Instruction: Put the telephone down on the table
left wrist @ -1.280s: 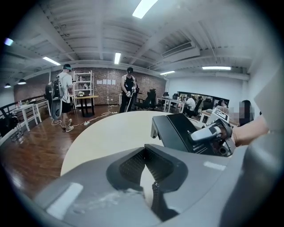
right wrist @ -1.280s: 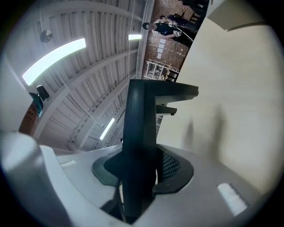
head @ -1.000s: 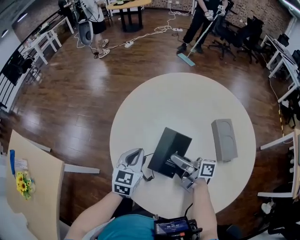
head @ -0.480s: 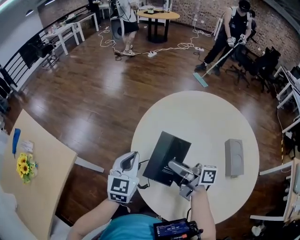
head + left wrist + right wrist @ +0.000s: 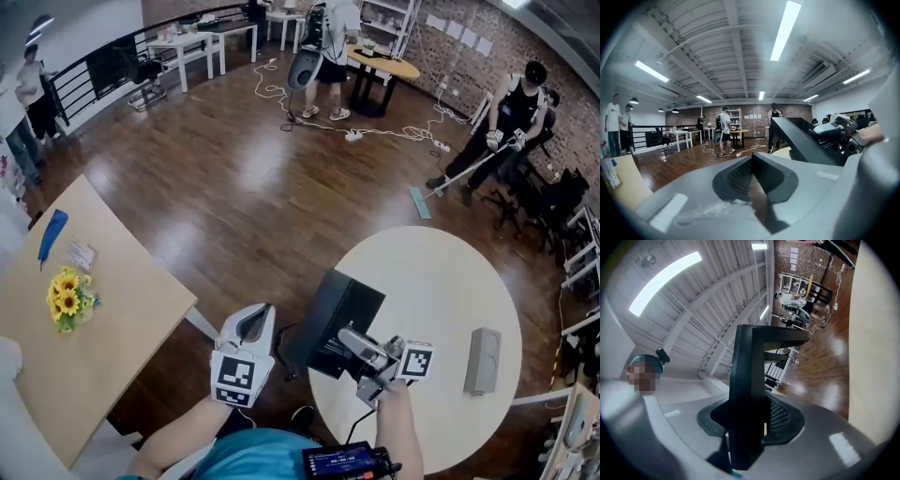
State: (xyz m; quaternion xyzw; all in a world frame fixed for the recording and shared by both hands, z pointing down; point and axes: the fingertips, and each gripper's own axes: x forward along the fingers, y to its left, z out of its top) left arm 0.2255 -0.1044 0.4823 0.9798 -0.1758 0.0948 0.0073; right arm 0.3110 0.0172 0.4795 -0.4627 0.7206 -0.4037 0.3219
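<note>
The telephone (image 5: 342,323) is a black slab, tilted up and hanging over the left edge of the round white table (image 5: 422,272). My right gripper (image 5: 354,342) is shut on its near edge. In the right gripper view the black telephone (image 5: 750,376) stands clamped between the right gripper (image 5: 747,430) pads. My left gripper (image 5: 258,317) hangs over the floor just left of the telephone, jaws shut, and I see nothing between them. From the left gripper (image 5: 752,176) view the telephone (image 5: 806,140) slants up at the right. A thin black cord (image 5: 281,339) hangs beside the telephone.
A grey box (image 5: 483,361) lies on the round table's right side. A wooden table (image 5: 103,319) with sunflowers (image 5: 67,295) stands at the left. A person mops (image 5: 511,117) at the far right; another person (image 5: 328,33) stands by a far table, with cables (image 5: 375,131) on the floor.
Both grippers have moved left and risen. The telephone, flat on the round table a second ago, is now lifted, tilted and past the table's left edge.
</note>
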